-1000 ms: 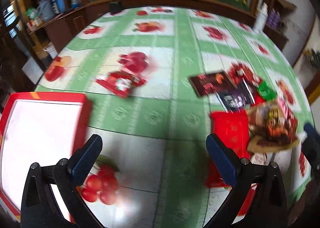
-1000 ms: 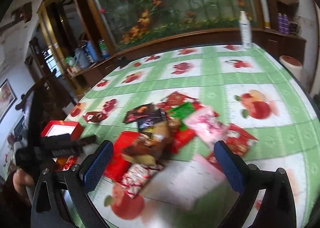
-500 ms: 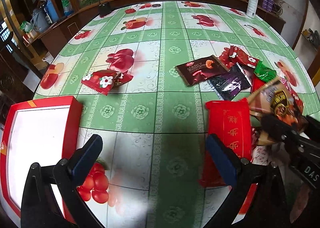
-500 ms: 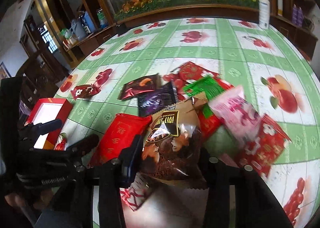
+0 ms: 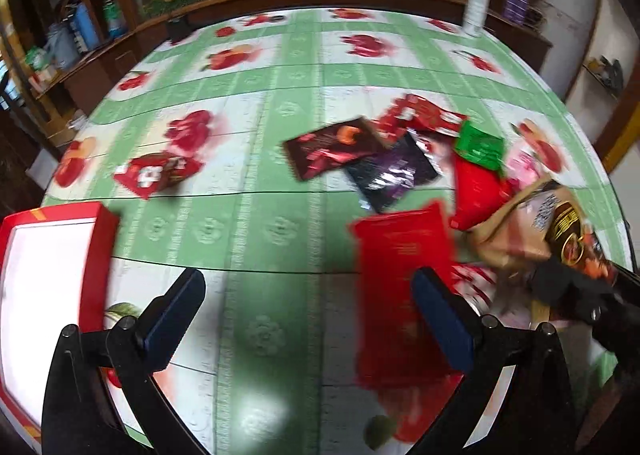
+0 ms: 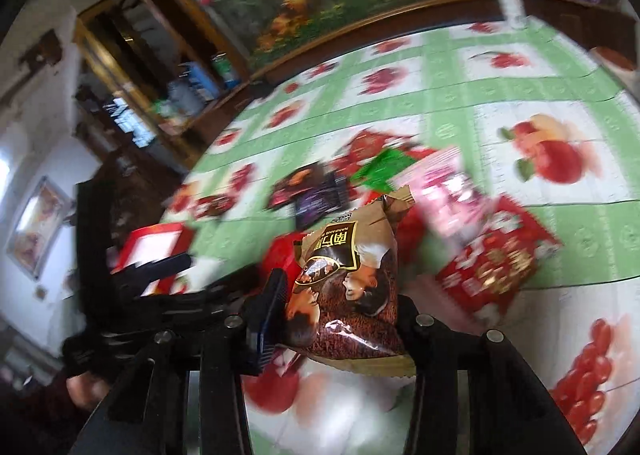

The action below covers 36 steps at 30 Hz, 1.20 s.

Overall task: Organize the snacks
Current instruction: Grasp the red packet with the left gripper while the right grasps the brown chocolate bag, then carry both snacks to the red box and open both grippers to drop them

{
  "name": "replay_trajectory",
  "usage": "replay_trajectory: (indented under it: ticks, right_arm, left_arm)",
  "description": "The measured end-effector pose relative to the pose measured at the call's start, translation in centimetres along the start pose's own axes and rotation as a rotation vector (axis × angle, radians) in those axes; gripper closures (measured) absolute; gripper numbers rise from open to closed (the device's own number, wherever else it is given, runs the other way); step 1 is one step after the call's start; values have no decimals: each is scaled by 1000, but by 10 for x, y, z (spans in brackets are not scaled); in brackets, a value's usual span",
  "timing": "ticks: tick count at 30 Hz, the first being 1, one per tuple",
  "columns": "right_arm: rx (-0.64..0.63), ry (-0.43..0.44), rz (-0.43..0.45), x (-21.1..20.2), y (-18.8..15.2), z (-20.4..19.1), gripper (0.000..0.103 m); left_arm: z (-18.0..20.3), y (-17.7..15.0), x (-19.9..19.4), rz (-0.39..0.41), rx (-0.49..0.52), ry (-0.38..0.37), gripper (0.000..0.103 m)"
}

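The right tongs [image 6: 340, 319] are clamped on a brown snack bag [image 6: 348, 279], and the bag is lifted a little above the pile of snacks on the tabletop [image 5: 280, 191]. The left tongs [image 5: 308, 319] are wide apart with nothing in them, hanging over a bare part of the tabletop, near the red box [image 5: 52, 279].

What could go wrong? The brown bag is puffy and smooth, so it could slip out of the tongs and fall. If the tongs squeeze too hard, the bag could pop or the snack inside could get crushed. The bag also hangs low over the other packs, so it could bump one and push it along. The pink pack [image 6: 444, 191] sits tilted on top of others and looks easy to knock. The two tongs are near each other, so they could bang together on the way to the box.

The packs are thin, shiny and crinkly. Most are flat. The big red pack [image 5: 400, 279] is a flat rectangle. The purple pack [image 5: 392, 175] and the green pack [image 5: 480, 147] are small and glossy. The box has stiff red walls and a white bottom. The tabletop has a smooth cloth with green squares and red fruit.
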State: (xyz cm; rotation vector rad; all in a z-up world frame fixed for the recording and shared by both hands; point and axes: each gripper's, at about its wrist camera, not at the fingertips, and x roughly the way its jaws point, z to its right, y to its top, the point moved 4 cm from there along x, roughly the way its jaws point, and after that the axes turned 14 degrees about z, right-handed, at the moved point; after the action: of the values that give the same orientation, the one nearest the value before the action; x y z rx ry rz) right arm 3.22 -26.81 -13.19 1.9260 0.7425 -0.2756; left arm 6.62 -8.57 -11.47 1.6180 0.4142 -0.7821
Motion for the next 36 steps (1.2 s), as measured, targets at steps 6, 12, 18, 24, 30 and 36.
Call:
replay_trajectory:
  ticks: [6,12,18,24,30,36]
  right_arm:
    - [80,36,-63,-9,-19,19,58]
    - [79,-15,-25,-16,-18,28,56]
    - [52,-8,-45,-11,-21,20,56]
    - [55,-6,-42,-12,-22,24,56]
    - [35,-11,-35,-11,-24,22,58]
    - [-4,-12,-12,-15,-25,14,59]
  left_arm:
    - [18,-3,-7,36,84,-11,0]
    - [15,-5,10,-14,39,9,0]
    - [11,-11,23,-71,-42,-32,0]
    - [12,-11,25,-53,-30,-41,1]
    - [14,-9,9,-7,43,-103,57]
    - [-2,-18,-1,-2,31,-144,59]
